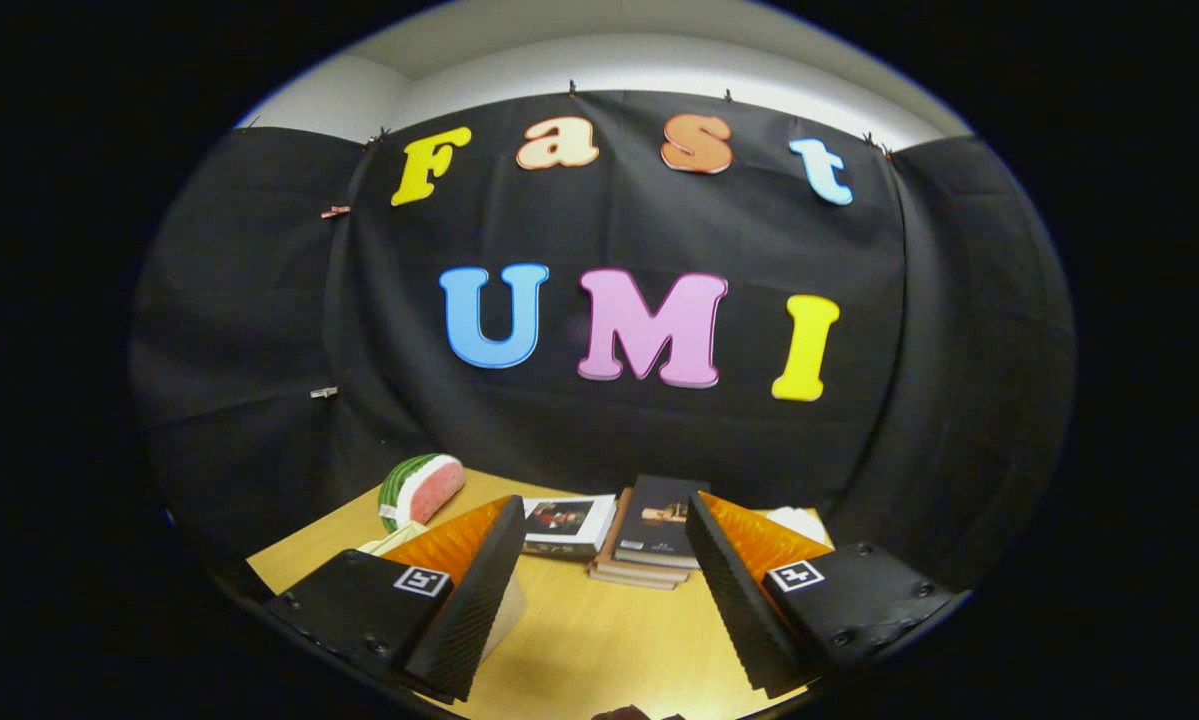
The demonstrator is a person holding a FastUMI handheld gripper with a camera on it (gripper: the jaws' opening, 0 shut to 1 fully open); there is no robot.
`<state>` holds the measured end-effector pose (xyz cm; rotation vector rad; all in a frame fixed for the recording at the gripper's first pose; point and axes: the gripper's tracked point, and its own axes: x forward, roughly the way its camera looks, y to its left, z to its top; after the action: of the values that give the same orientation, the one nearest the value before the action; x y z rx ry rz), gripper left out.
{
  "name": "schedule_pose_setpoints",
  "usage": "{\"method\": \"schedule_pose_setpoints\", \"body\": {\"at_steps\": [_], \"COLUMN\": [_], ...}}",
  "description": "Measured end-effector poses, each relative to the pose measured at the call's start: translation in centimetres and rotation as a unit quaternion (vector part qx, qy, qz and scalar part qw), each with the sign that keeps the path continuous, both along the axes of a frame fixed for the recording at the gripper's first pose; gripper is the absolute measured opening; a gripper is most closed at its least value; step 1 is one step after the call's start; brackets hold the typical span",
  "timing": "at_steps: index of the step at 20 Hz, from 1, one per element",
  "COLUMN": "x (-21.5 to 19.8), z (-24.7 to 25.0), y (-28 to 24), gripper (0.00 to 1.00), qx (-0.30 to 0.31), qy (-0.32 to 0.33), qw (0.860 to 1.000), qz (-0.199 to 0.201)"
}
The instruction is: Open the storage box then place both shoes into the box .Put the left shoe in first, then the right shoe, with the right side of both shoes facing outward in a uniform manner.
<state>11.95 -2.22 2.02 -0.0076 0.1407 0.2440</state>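
Observation:
My gripper (604, 570) is open, its two fingers spread wide above a wooden table (609, 640) with nothing between them. It is tilted up toward the black cloth wall. Beyond the fingertips lie a stack of books (654, 540) and a flat white book (564, 525).
A watermelon-slice toy (421, 488) sits at the table's far left, beyond the left finger. Something pale (391, 540) peeks out behind the left finger, and a white object (799, 522) shows behind the right finger. The cloth wall closes off the table's far side.

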Motion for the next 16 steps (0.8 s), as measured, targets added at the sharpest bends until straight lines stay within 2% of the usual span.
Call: {"method": "schedule_pose_setpoints", "body": {"at_steps": [5, 9, 16], "x": [-1.0, -1.7, -1.3], "z": [0.8, -0.9, -1.2], "y": [-3.0, -4.8, -5.4], "gripper": [0.97, 0.98, 0.98], "qx": [0.012, 0.024, 0.033], "qy": [-0.037, -0.015, -0.017], "qw": [0.999, 0.999, 0.997], "qz": [-0.016, -0.034, -0.073]}}
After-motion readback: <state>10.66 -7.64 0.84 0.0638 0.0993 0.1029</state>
